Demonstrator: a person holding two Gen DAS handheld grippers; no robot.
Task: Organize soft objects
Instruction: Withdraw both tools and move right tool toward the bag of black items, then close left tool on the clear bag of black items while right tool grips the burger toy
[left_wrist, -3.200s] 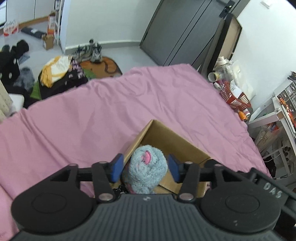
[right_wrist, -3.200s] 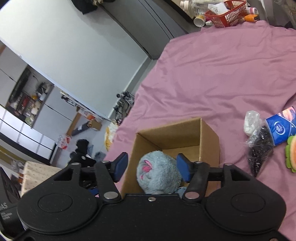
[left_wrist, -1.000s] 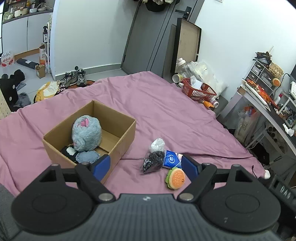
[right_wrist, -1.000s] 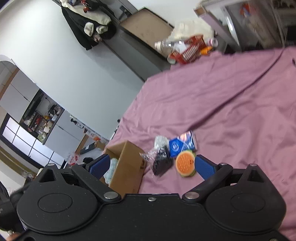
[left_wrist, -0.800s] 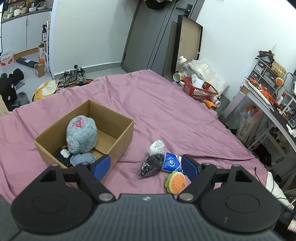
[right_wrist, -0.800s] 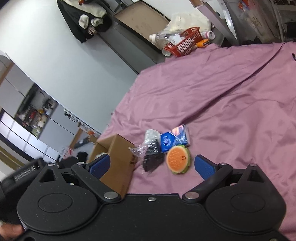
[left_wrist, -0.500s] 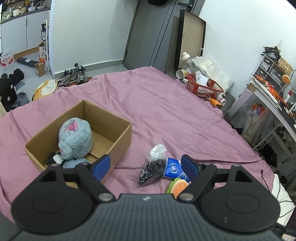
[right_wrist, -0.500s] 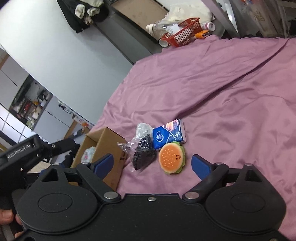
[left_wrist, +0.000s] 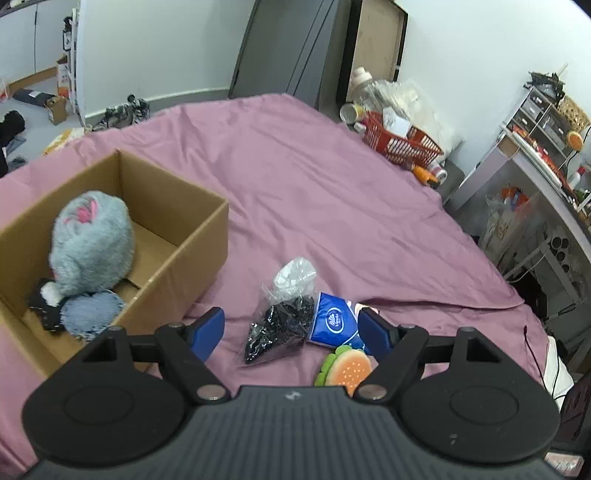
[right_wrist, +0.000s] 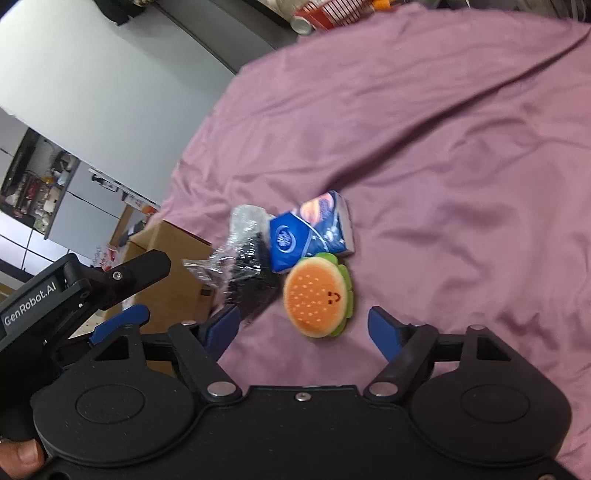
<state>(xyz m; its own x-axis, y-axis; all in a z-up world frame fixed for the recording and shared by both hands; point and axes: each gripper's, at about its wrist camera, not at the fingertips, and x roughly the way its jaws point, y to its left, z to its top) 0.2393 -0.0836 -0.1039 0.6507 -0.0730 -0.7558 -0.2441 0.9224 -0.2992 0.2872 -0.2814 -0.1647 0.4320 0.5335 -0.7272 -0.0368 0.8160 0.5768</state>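
Mauve bedsheet (left_wrist: 332, 192) covers a wide bed in a cluttered bedroom, with a dark wardrobe door (left_wrist: 295, 51) behind it and a red basket (left_wrist: 402, 142) of odds and ends at the far edge. An open cardboard box (left_wrist: 177, 254) sits on the sheet at the left of the left wrist view; inside it a grey-blue plush toy (left_wrist: 92, 243) with a pink patch leans against the near-left wall, above a smaller blue fuzzy piece (left_wrist: 92, 314) and a dark item partly hidden in the corner. Just right of the box, three loose things lie bunched together on the sheet: a clear plastic bag (left_wrist: 286, 317) of black contents, a blue tissue pack (left_wrist: 334, 325) touching it, and a burger-shaped plush (left_wrist: 347, 367) with an orange bun and green trim, just beside the pack.

Left tongs (left_wrist: 291, 330) hover above the bag with blue-padded tips spread wide, pinching nothing. Right tongs (right_wrist: 304, 325) also stand spread wide and empty, with the burger-shaped plush (right_wrist: 317, 295) framed between their tips, smiley face up; whether they touch it cannot be told. From the right wrist view the tissue pack (right_wrist: 310, 232) and plastic bag (right_wrist: 240, 266) lie beyond the burger, the box (right_wrist: 177, 277) behind them, and the left tool's black body shows at the left edge.
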